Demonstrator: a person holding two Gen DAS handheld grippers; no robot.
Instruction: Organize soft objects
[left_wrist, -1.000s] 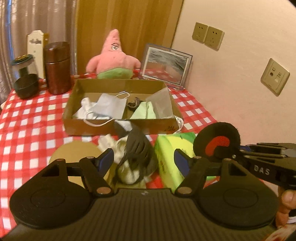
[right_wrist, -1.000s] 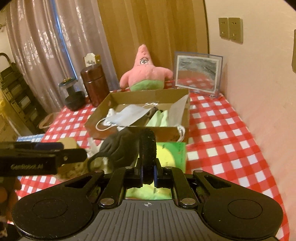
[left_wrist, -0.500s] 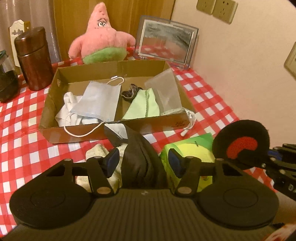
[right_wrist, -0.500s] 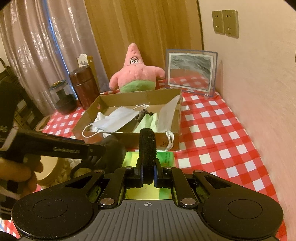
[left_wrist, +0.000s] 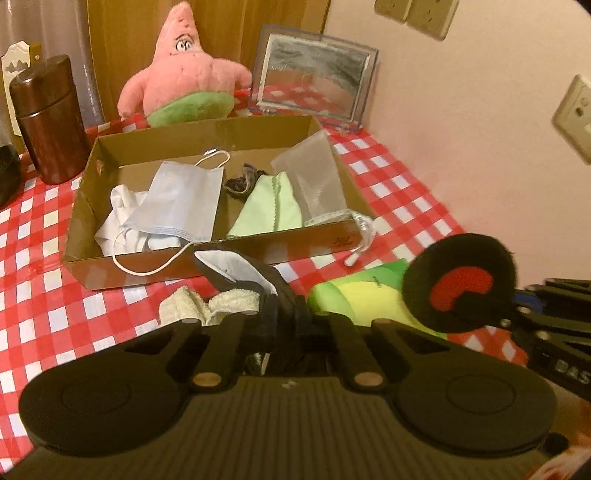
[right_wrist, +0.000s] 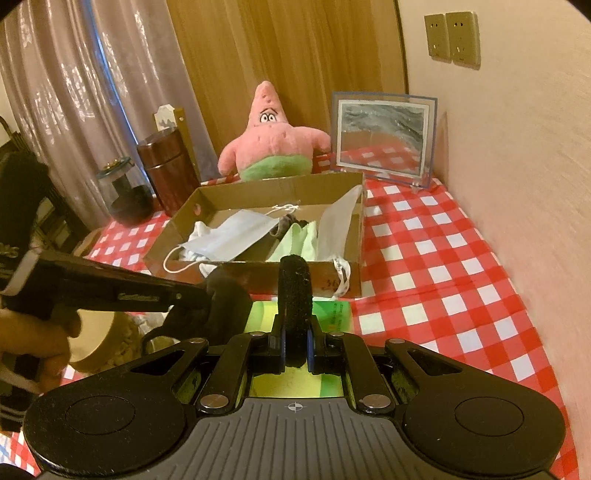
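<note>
1. Just before the cardboard box (left_wrist: 207, 271), the left gripper (left_wrist: 284, 325) has just closed its jaws on a black glove (left_wrist: 258, 284), whose long axis runs away from the camera toward the box.
2. Right gripper (right_wrist: 295, 350) pinches a black round earmuff pad (right_wrist: 294, 295) edge-on, upright.
3. Both hover over the checked tablecloth (right_wrist: 443, 277).

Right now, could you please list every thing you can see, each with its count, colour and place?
cardboard box: 1, brown, table middle
face mask: 1, pale blue, in box
cloth: 1, light green, in box
mesh pouch: 1, grey, against box wall
plush star: 1, pink, behind box
picture frame: 1, clear, by wall
canister: 1, brown, beside box
glove: 1, dark, in left gripper
round pad: 1, black and red, in right gripper
</note>
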